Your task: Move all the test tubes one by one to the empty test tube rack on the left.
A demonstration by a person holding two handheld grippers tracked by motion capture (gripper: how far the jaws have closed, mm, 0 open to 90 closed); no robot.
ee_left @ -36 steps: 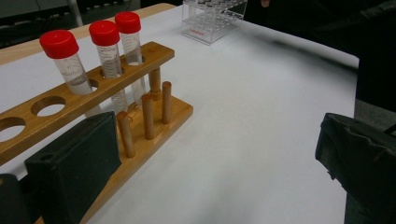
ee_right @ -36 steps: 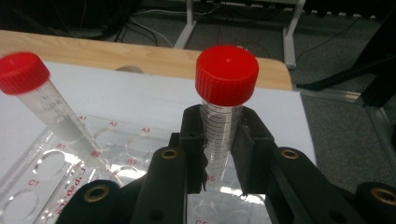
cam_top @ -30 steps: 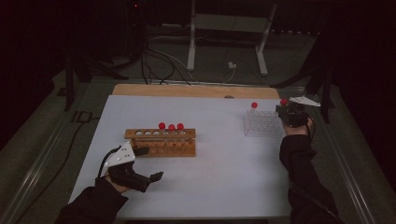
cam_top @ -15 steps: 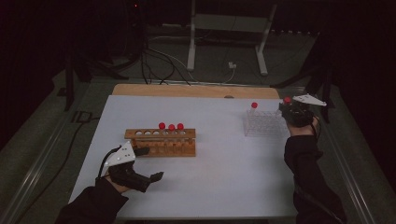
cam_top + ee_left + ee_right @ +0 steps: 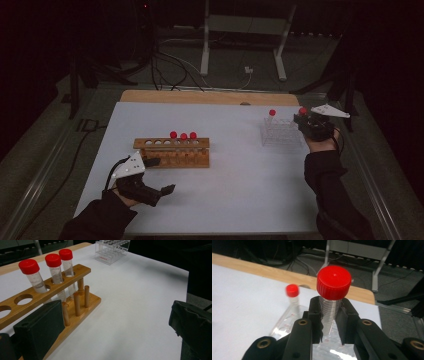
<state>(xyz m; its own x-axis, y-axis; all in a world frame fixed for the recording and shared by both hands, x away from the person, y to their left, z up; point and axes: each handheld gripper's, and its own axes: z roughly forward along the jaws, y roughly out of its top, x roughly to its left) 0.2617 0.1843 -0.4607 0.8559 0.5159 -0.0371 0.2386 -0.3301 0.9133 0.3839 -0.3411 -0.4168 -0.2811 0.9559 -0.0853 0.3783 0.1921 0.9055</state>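
A wooden rack point(image 5: 172, 152) at centre left holds three red-capped tubes point(image 5: 183, 136); they stand close by in the left gripper view point(image 5: 53, 261). My left gripper point(image 5: 161, 175) rests just in front of that rack, jaws wide open point(image 5: 116, 307) and holding nothing. At the right, my right gripper point(image 5: 301, 120) is shut on a red-capped tube point(image 5: 333, 282), gripping its clear body below the cap. It holds the tube upright over the right end of a clear plastic rack point(image 5: 280, 134). One more red-capped tube point(image 5: 292, 291) stands in that clear rack.
The white table top point(image 5: 240, 190) ends at a wooden strip point(image 5: 200, 96) along the far edge. Behind it are cables and a metal stand point(image 5: 242, 45) on the floor. A dark sleeve point(image 5: 330, 195) lies along the table's right edge.
My right gripper has risen slightly and shifted a little to the right with the tube in it. The left gripper and both racks have stayed put.
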